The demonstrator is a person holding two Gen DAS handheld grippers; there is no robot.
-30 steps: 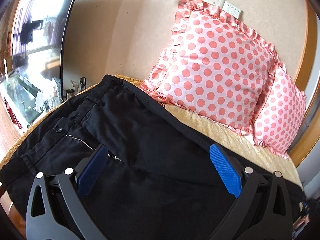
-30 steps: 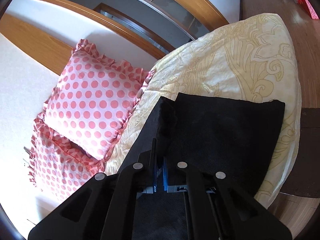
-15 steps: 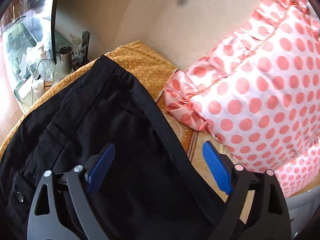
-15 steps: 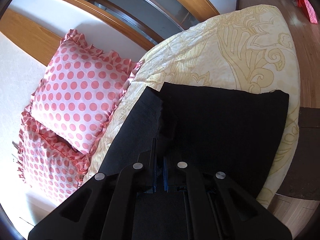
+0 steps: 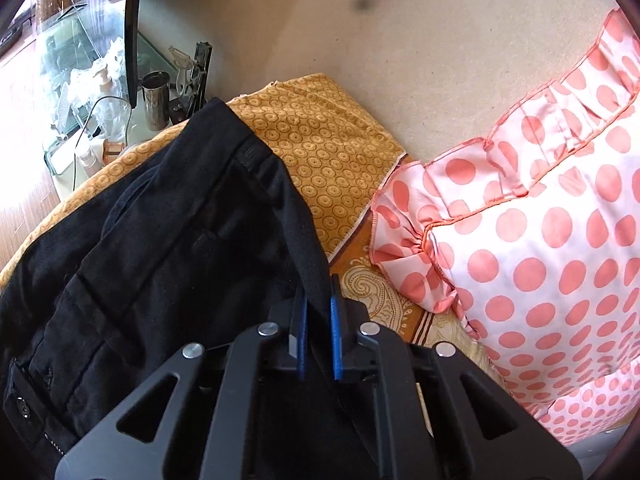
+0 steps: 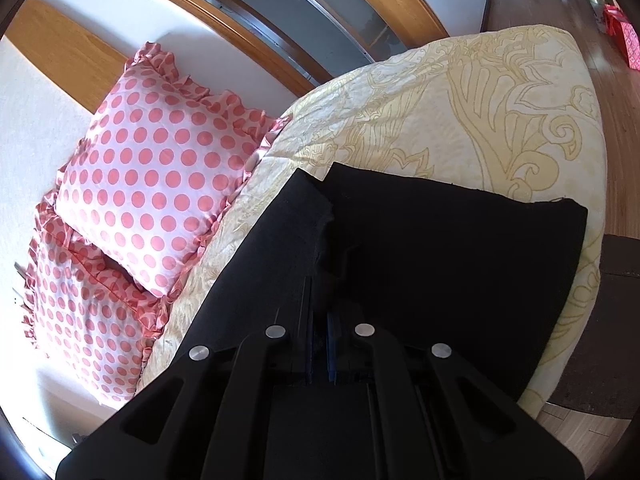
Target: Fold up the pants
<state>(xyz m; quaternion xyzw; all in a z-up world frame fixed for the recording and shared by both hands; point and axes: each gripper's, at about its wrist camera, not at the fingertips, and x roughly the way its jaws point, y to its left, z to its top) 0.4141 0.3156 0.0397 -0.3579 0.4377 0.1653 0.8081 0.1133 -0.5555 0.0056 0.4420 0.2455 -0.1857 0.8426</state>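
Observation:
Black pants point(image 5: 168, 264) lie flat on the bed, waist end in the left wrist view, leg ends point(image 6: 440, 248) in the right wrist view. My left gripper point(image 5: 316, 308) is shut on the far edge of the waistband, the black band running between its blue pads. My right gripper point(image 6: 320, 328) is shut on a raised fold of leg fabric near the hems; the two leg ends lie spread ahead of it on the cream bedspread point(image 6: 500, 112).
Pink polka-dot pillows point(image 5: 540, 240) point(image 6: 160, 176) lean against the wall just right of the waistband. An orange patterned sheet point(image 5: 320, 152) lies beyond the pants. A glass side table with a metal cup point(image 5: 154, 98) and bottles stands at the far left. The bed edge and wooden floor point(image 6: 620, 120) are at right.
My left gripper moved toward the far waistband edge and closed on it; it was open before. My right gripper stayed shut on the leg fabric, shifting slightly.

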